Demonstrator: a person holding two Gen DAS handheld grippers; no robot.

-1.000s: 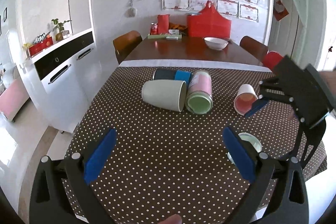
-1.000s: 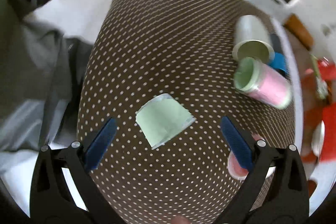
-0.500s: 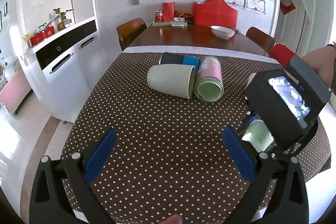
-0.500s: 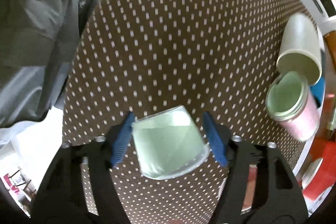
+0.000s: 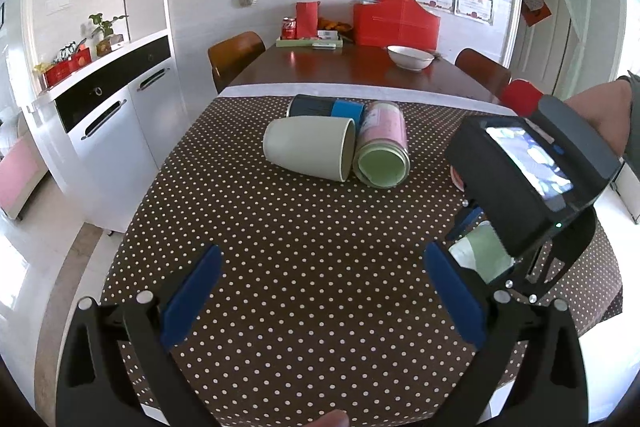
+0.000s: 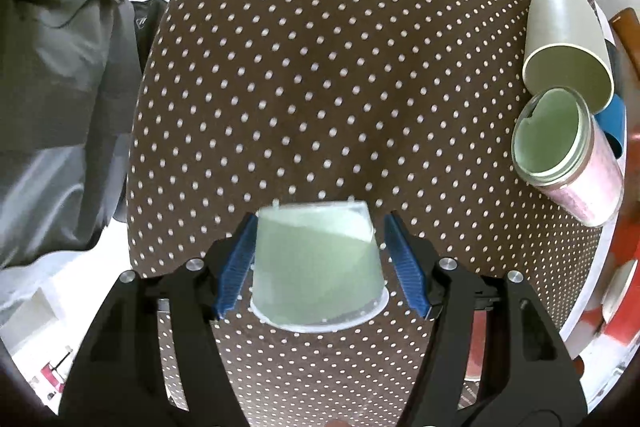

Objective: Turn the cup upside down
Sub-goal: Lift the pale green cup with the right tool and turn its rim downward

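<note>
A pale green translucent cup (image 6: 320,263) stands upside down on the dotted tablecloth (image 6: 340,67), rim down, base up. My right gripper (image 6: 322,263) straddles it from above, blue pads close on both sides, a small gap at the right pad. In the left wrist view the same cup (image 5: 486,251) peeks out under the right gripper's body (image 5: 532,179). My left gripper (image 5: 320,299) is open and empty over the near part of the cloth.
A grey-beige cup (image 5: 310,153), a pink tumbler with green inside (image 5: 382,151) and a dark cup with a blue band (image 5: 326,106) lie on their sides mid-table. A white bowl (image 5: 410,57) and red bags stand far back. A person's grey sleeve is at left (image 6: 60,107).
My right gripper came down over the green cup and its fingers narrowed around it. The cup now sits rim-down between the pads. My left gripper stayed open.
</note>
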